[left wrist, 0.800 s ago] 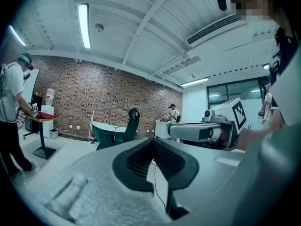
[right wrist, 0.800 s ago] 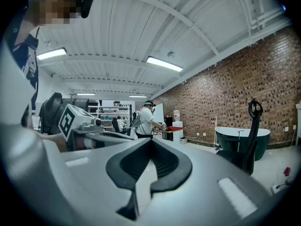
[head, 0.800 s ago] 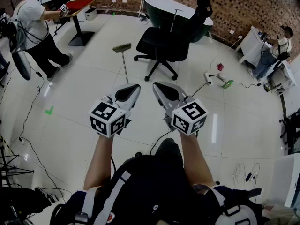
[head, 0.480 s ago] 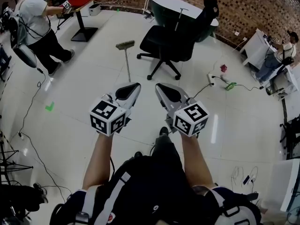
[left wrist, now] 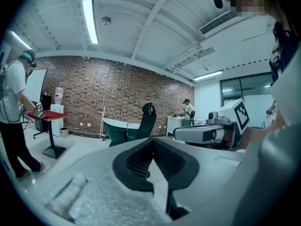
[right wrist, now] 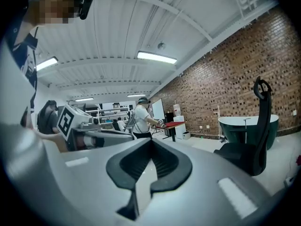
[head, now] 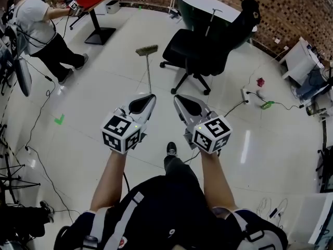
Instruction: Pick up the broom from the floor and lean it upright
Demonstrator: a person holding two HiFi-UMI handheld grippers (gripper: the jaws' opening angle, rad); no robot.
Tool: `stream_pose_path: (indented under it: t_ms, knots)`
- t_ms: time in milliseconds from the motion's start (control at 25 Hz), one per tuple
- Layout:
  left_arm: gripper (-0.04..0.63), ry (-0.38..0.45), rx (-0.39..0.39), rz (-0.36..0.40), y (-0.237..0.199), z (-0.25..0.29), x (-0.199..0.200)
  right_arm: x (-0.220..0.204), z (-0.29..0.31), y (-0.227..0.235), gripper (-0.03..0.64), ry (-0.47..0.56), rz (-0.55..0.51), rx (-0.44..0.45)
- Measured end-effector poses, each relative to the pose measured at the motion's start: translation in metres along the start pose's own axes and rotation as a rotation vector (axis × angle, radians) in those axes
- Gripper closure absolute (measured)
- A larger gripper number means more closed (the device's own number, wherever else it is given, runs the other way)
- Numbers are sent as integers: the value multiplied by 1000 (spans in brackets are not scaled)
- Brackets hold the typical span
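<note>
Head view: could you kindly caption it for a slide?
Left gripper and right gripper, shut and empty, face the broom lying beside the chair.

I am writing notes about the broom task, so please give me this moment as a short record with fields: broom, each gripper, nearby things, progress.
broom: lies flat on the floor, bristles far from the person, handle toward the grippers
left gripper: jaws together, empty, not touching the broom
right gripper: jaws together, empty
nearby: black office chair at the broom's right
progress: broom not yet picked up
</note>
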State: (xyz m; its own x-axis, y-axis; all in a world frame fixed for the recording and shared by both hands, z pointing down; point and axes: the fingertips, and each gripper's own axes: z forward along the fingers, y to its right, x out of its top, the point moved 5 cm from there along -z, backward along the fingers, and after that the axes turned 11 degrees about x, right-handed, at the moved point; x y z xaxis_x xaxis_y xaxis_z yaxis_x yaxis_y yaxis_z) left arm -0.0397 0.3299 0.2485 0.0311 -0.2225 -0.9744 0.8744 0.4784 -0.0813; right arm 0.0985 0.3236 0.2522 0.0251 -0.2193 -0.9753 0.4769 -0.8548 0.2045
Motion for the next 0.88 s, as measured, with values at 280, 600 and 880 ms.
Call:
stream_pose_path:
  t_ms: [280,600,880]
  knots:
    - [594,-13,81,11,-55,83,15,7,56,94,604,-49,-72,-1]
    - [594,-68,134,-25,-97,155,7,4,96,167,617,-123,-99,76]
    - [594,-122,103,-47,-169,184,-11,-11,167,201,617,-189,-77,39]
